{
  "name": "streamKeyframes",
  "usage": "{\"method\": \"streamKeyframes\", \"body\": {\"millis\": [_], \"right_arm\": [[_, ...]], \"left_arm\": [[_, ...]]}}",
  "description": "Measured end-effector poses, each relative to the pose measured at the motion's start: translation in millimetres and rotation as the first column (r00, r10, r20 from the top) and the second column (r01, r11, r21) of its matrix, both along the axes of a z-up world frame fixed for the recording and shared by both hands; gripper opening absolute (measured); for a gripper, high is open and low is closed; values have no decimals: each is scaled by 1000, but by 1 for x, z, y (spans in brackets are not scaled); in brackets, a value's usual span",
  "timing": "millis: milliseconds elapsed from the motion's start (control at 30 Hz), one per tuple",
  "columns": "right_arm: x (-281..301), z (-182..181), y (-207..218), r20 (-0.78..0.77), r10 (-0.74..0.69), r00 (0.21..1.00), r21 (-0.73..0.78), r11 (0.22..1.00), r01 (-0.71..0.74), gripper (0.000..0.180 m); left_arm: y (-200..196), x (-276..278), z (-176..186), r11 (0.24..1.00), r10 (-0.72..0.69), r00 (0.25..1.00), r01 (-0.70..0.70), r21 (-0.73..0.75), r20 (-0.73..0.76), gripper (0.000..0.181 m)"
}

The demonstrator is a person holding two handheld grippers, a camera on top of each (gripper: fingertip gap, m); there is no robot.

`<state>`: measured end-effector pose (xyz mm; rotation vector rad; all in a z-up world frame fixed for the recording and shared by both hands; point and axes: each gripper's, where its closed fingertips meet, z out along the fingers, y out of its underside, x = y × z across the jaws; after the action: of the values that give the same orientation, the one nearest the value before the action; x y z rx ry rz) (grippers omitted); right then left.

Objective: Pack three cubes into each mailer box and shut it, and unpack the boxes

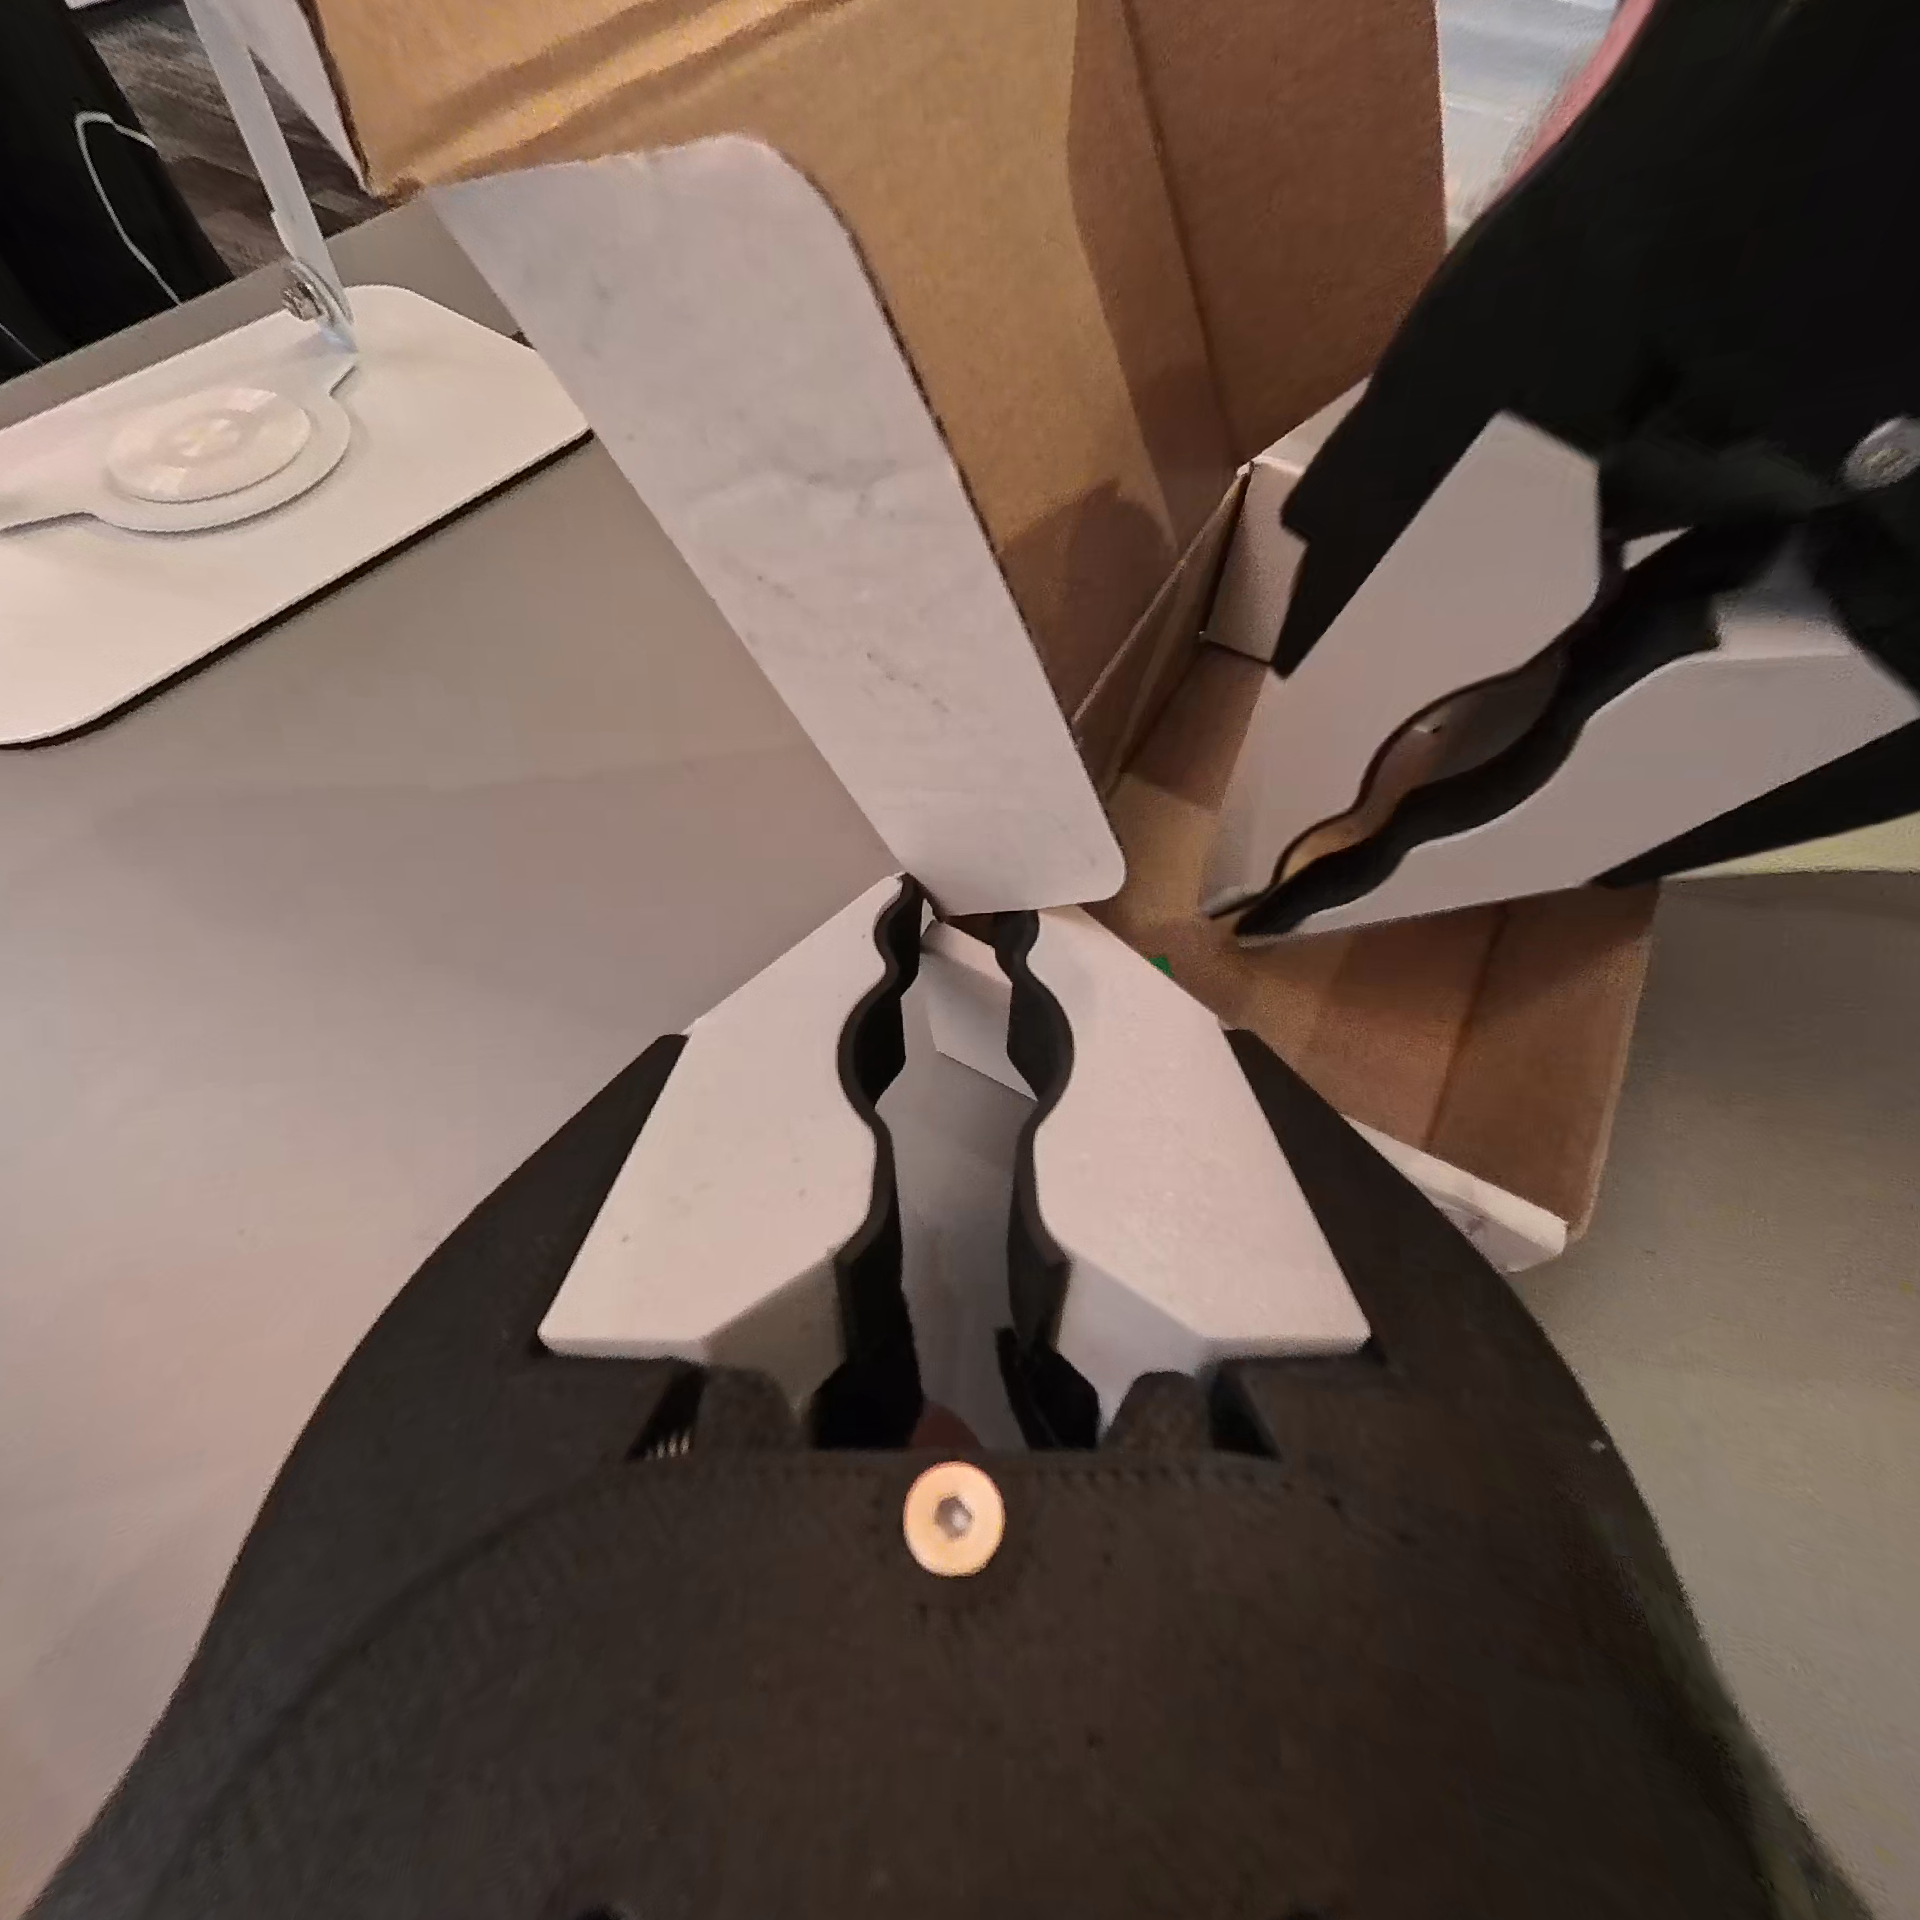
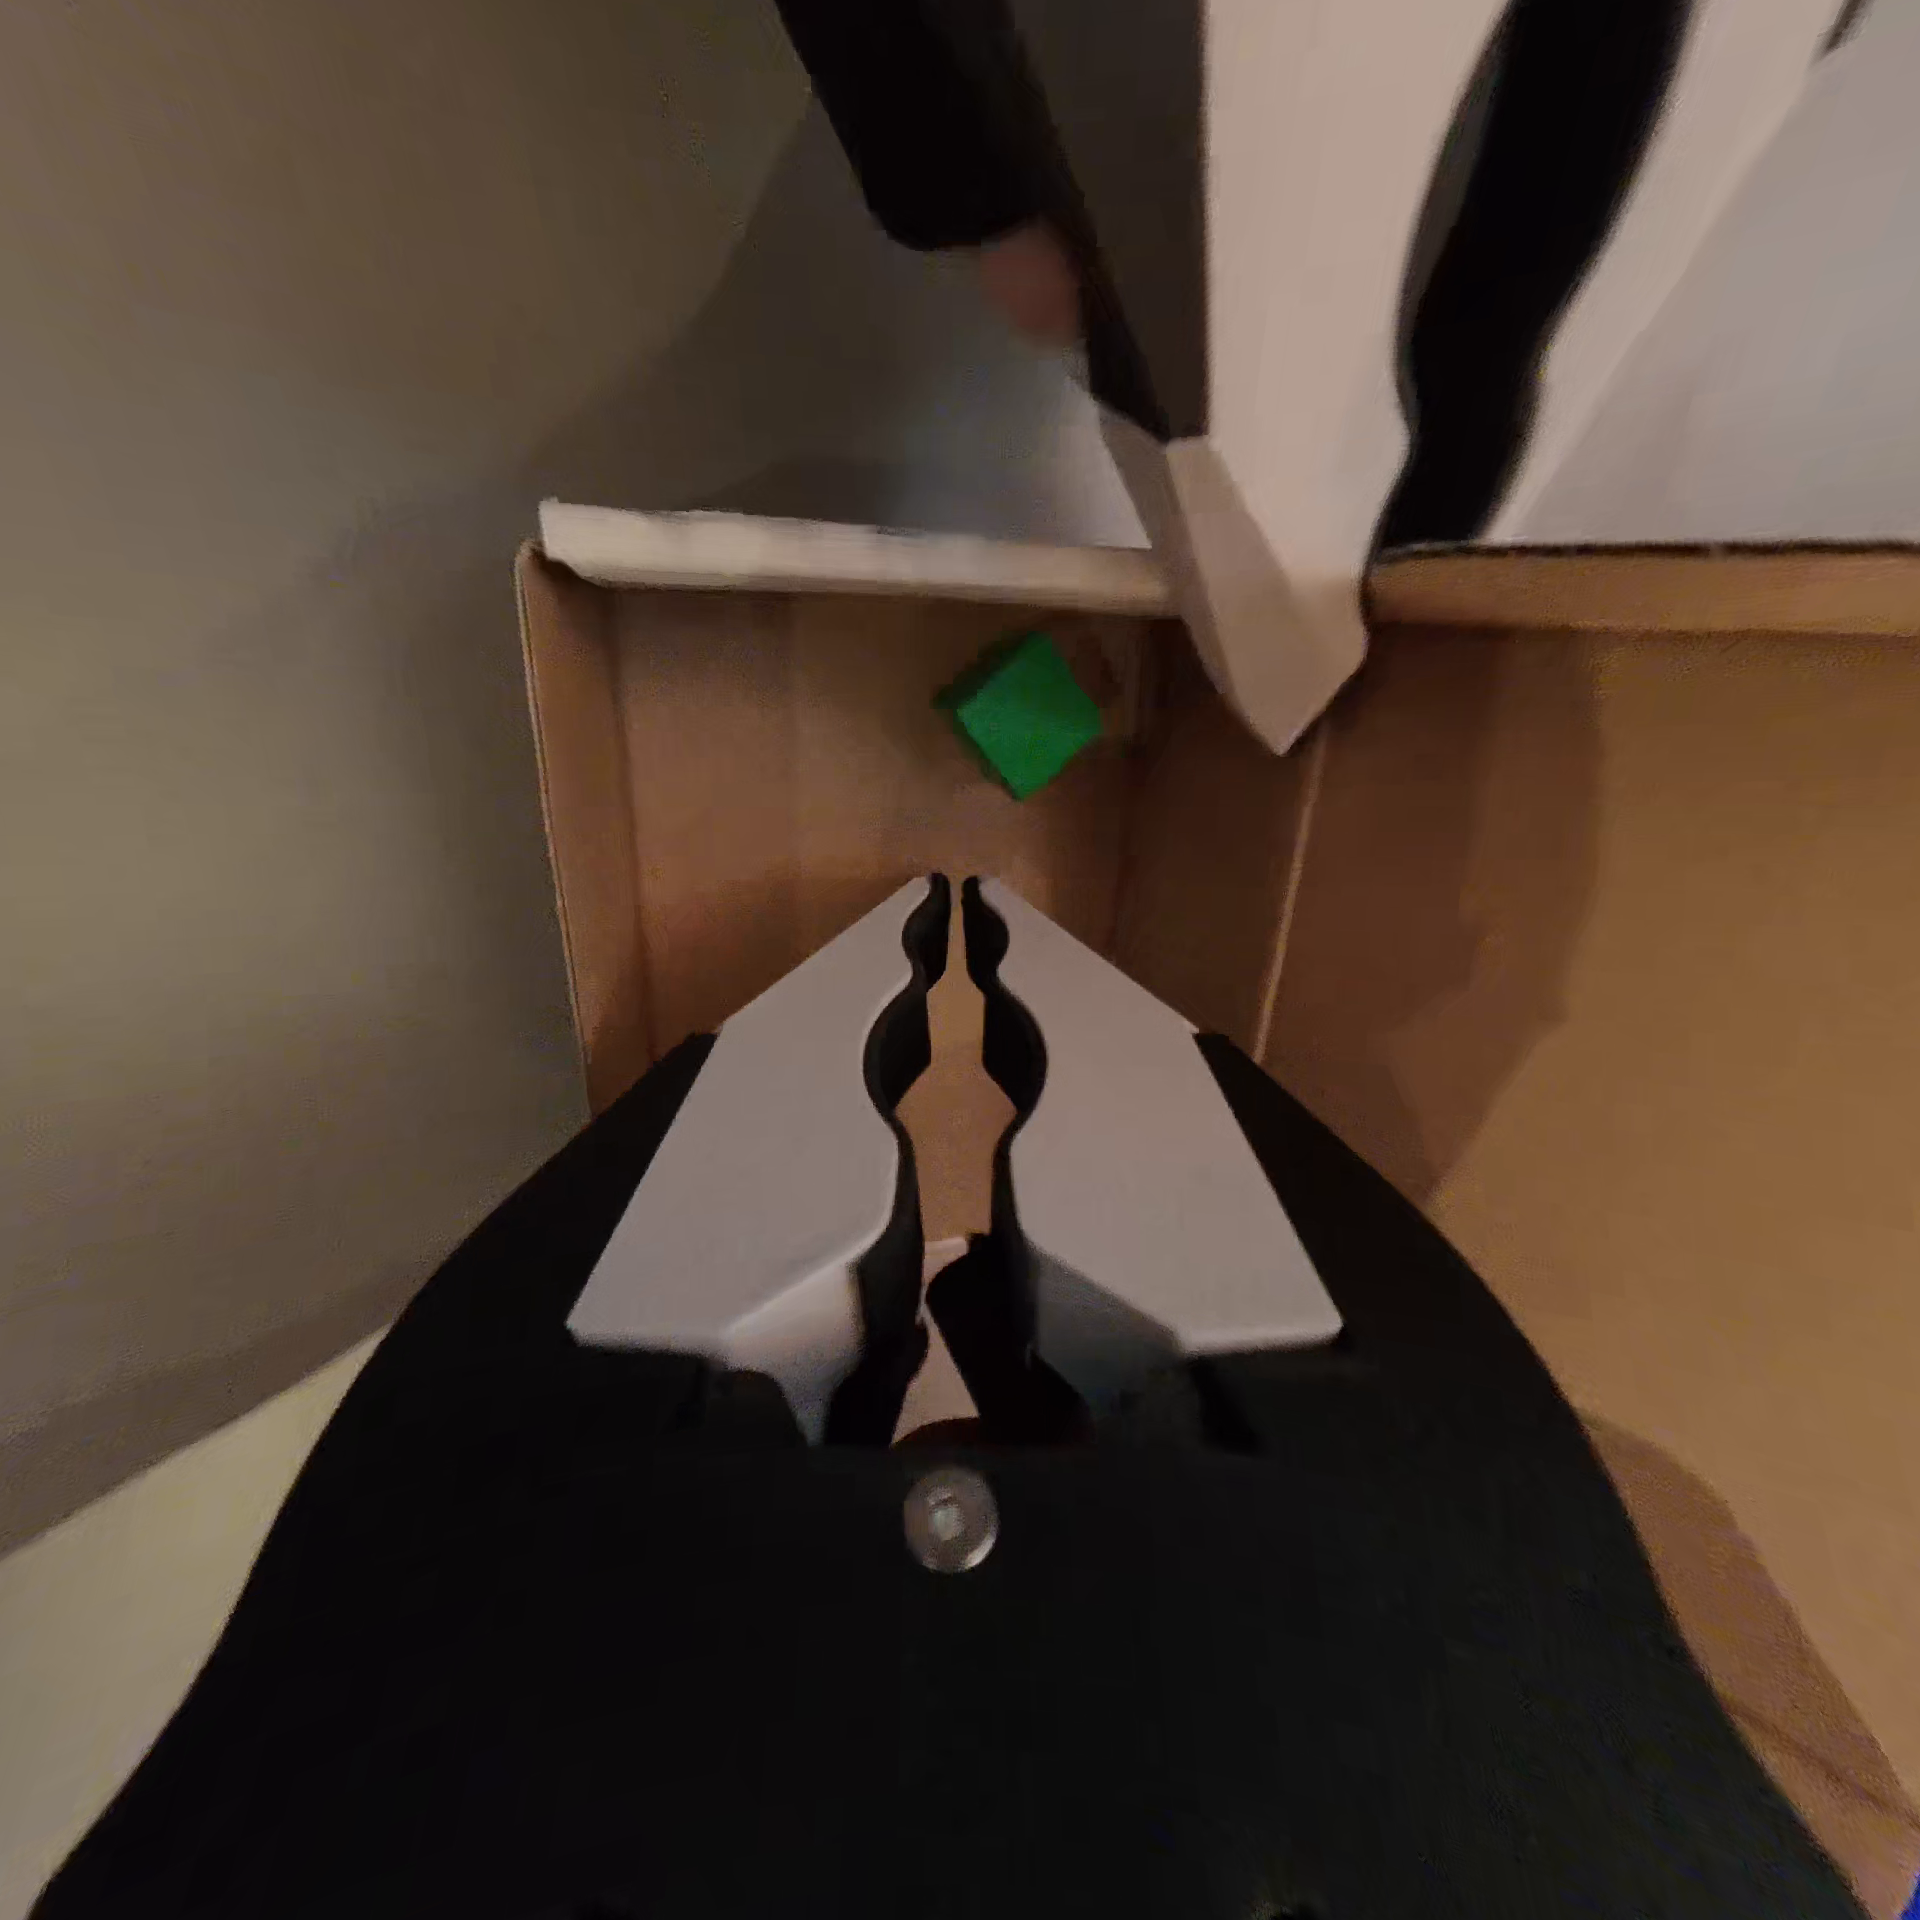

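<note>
An open mailer box (image 2: 1558, 935), brown inside and white outside, lies on the grey table. Its lid (image 1: 935, 125) stands up, with a white side flap (image 1: 779, 520) sticking out toward me. A green cube (image 2: 1023, 717) rests on the box floor near the far wall; only a sliver of it (image 1: 1162, 966) shows in the left wrist view. My left gripper (image 1: 966, 920) is shut on the white box wall (image 1: 961, 1013) at the flap's base. My right gripper (image 2: 956, 888) is shut and empty, tips down inside the box, short of the cube. It also shows in the left wrist view (image 1: 1247, 920).
A white flat base plate (image 1: 208, 520) with a clear upright stand (image 1: 291, 239) sits on the grey table (image 1: 364, 883) to the left of the box. A person's dark sleeve (image 2: 935, 125) is above the far wall of the box.
</note>
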<state>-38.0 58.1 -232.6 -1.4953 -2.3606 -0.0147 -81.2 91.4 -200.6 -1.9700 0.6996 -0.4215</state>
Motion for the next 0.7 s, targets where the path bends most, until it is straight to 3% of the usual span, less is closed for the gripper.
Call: {"method": "streamKeyframes", "body": {"millis": [100,200,267,400,433,700], "right_arm": [[-11,16,-4,-99,-2,995,-9,1000,1,24],[-25,17,-7,-129,9,992,8,1000,-8,33],[-29,6,2,-104,-64,992,8,998,65,32],[-40,-5,-6,-135,-201,970,-171,969,178,31],[-42,-6,-5,-140,-223,965,-192,962,194,23],[-28,13,1,-173,-204,964,-109,976,187,20]], "left_arm": [[0,0,0,1000,0,1000,0,3,-3,11],[0,1,0,1000,1,1000,0,4,-4,11],[0,1,0,1000,0,1000,0,4,-4,11],[0,0,0,1000,1,1000,-1,7,-8,12],[0,0,0,1000,1,1000,-1,7,-8,12],[0,0,0,1000,1,1000,-1,9,-10,12]]}}
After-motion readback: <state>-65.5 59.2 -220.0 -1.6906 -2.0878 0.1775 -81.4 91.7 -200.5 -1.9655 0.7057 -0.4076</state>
